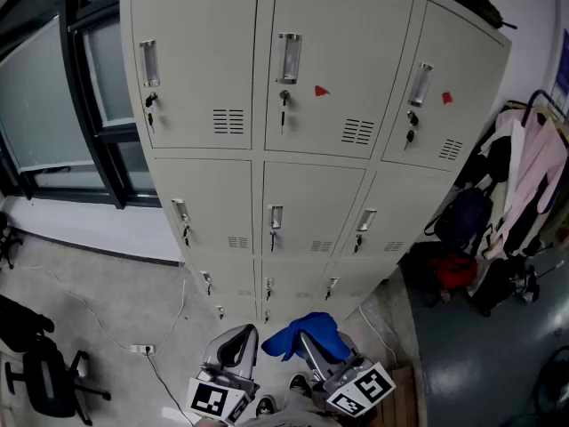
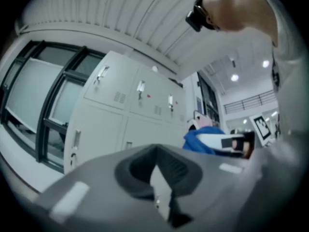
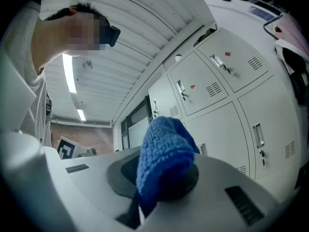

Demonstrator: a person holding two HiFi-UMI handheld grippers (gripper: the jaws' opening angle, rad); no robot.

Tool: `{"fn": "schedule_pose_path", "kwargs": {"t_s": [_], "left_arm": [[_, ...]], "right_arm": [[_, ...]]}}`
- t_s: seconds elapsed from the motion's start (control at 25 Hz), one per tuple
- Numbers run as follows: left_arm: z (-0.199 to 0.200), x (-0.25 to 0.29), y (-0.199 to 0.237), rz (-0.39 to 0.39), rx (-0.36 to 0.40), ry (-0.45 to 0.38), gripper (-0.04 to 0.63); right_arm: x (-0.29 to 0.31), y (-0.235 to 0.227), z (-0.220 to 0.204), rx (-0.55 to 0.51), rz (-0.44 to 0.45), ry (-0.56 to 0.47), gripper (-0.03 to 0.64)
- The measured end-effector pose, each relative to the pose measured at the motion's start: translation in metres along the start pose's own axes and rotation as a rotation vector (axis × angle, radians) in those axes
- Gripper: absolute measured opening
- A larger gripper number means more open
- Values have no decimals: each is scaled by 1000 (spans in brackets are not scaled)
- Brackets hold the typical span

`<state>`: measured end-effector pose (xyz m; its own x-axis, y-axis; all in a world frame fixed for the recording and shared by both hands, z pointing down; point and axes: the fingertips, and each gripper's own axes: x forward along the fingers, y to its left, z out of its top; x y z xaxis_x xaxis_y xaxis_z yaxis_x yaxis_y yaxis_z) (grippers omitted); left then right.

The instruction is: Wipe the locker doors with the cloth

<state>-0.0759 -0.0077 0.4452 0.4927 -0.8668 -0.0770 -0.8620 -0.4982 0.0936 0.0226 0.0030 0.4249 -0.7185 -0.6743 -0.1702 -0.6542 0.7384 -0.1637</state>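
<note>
Right gripper (image 1: pixel 313 352) clamping the blue cloth (image 1: pixel 307 332), fabric hiding its jaw tips, left gripper (image 1: pixel 238 347) holding jaws together, empty, bottom locker doors (image 1: pixel 267 285) showing only partly behind both.

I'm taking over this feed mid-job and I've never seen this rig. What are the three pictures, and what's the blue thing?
There is no robot: a person holds a claw in each hand. The head view looks down from the person's head at grey lockers, with both claws at the bottom edge. The two gripper views come from cameras riding on each claw. The left claw is shut and empty. The right claw is shut on a blue cloth, held apart from the locker doors.
</note>
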Motion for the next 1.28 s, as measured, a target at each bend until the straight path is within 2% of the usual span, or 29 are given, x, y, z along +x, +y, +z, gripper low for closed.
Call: {"fn": "schedule_pose_path", "kwargs": {"t_s": [0.12, 0.32, 0.44, 0.6, 0.72, 0.84, 0.92, 1.04, 1.16, 1.28], "left_arm": [[3, 27, -13, -13, -6, -28, 3], [-8, 87, -30, -29, 10, 8, 4], [-11, 118, -38, -30, 19, 2, 3], [-5, 148, -34, -19, 16, -13, 5], [8, 163, -23, -23, 64, -23, 3], [32, 185, -5, -45, 97, -43, 3], [65, 198, 11, -55, 127, -67, 3], [129, 217, 31, -66, 217, -99, 3], [198, 238, 47, -92, 303, -152, 3], [268, 254, 65, -93, 326, -226, 3]], "right_arm": [[-3, -26, 7, 8, 4, -3, 32], [-7, -77, 19, 14, 12, -17, 32], [-9, -107, 25, 7, 20, -16, 32], [3, -135, 33, -15, 41, -11, 32], [25, -138, 51, -41, 74, -20, 32], [58, -138, 75, -146, 111, -28, 32], [84, -134, 105, -252, 130, -51, 32], [124, -120, 170, -451, 164, -118, 32], [165, -112, 230, -682, 155, -129, 32], [208, -104, 296, -853, 122, -166, 32]]}}
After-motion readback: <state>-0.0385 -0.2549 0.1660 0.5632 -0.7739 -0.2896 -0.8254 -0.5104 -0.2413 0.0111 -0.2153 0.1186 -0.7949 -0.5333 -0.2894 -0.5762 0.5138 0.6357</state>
